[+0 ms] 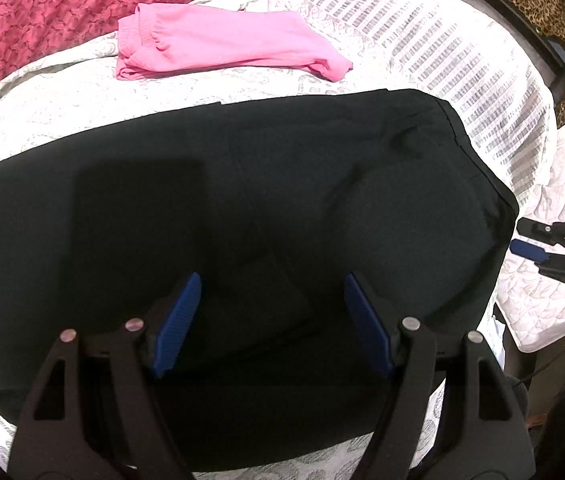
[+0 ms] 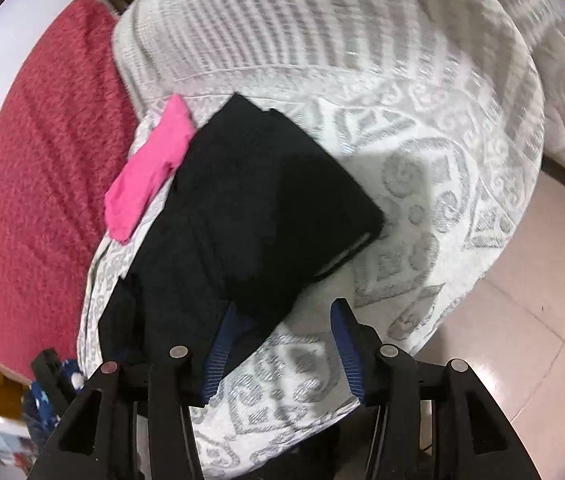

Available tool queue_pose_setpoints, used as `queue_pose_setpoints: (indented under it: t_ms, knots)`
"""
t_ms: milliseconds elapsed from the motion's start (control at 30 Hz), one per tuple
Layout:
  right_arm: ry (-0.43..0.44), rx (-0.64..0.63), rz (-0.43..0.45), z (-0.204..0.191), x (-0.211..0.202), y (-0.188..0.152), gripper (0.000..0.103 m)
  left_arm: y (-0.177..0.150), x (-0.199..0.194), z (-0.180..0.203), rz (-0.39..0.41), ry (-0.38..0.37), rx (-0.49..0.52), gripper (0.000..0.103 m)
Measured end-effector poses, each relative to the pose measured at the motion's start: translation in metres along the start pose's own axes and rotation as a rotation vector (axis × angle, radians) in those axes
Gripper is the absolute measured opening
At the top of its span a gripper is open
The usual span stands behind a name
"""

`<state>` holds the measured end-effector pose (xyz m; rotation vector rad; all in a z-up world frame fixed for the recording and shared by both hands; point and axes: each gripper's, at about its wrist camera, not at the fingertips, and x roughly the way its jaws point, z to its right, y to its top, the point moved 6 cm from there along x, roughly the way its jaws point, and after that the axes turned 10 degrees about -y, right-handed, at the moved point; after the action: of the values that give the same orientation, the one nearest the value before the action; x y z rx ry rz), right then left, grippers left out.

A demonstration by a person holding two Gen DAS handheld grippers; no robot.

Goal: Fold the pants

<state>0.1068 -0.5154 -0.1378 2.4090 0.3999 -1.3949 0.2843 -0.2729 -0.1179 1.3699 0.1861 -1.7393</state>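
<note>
Black pants lie folded flat on the white patterned bedspread. They also show in the right wrist view as a folded dark slab. My left gripper is open and empty, its blue pads just above the pants' near part. My right gripper is open and empty at the pants' near corner; its left pad lies partly behind the cloth edge. The right gripper also shows at the right edge of the left wrist view.
A folded pink garment lies beyond the black pants, also in the right wrist view. A red blanket covers the far left. A leopard-print cloth hangs at the back right. The bed edge and tiled floor are at right.
</note>
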Motion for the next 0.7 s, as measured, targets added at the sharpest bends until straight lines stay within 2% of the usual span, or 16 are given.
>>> queue_pose_setpoints:
  t_ms: [200, 367, 500, 533, 567, 600, 700]
  knots:
    - [0.008, 0.042, 0.031, -0.002, 0.013, 0.015, 0.059, -0.001, -0.001, 0.000, 0.009, -0.008, -0.004, 0.075]
    - [-0.098, -0.026, 0.085, -0.017, 0.014, 0.017, 0.063, -0.001, -0.001, 0.000, 0.013, -0.002, 0.003, 0.075]
    - [-0.134, -0.038, 0.134, -0.023, 0.017, 0.021, 0.063, -0.002, -0.002, -0.001, 0.017, -0.006, 0.005, 0.075]
    - [-0.152, -0.045, 0.152, -0.024, 0.017, 0.021, 0.051, -0.002, -0.002, -0.001, 0.019, -0.009, 0.002, 0.075]
    - [-0.183, -0.060, 0.181, -0.027, 0.016, 0.022, 0.027, -0.002, -0.003, -0.001, 0.020, -0.011, -0.001, 0.075]
    - [-0.212, -0.091, 0.206, -0.031, 0.013, 0.023, 0.023, -0.002, -0.003, -0.002, 0.022, -0.013, -0.003, 0.075]
    - [-0.224, -0.135, 0.262, -0.044, 0.002, 0.022, 0.020, -0.002, -0.006, -0.005, 0.028, -0.024, -0.017, 0.075]
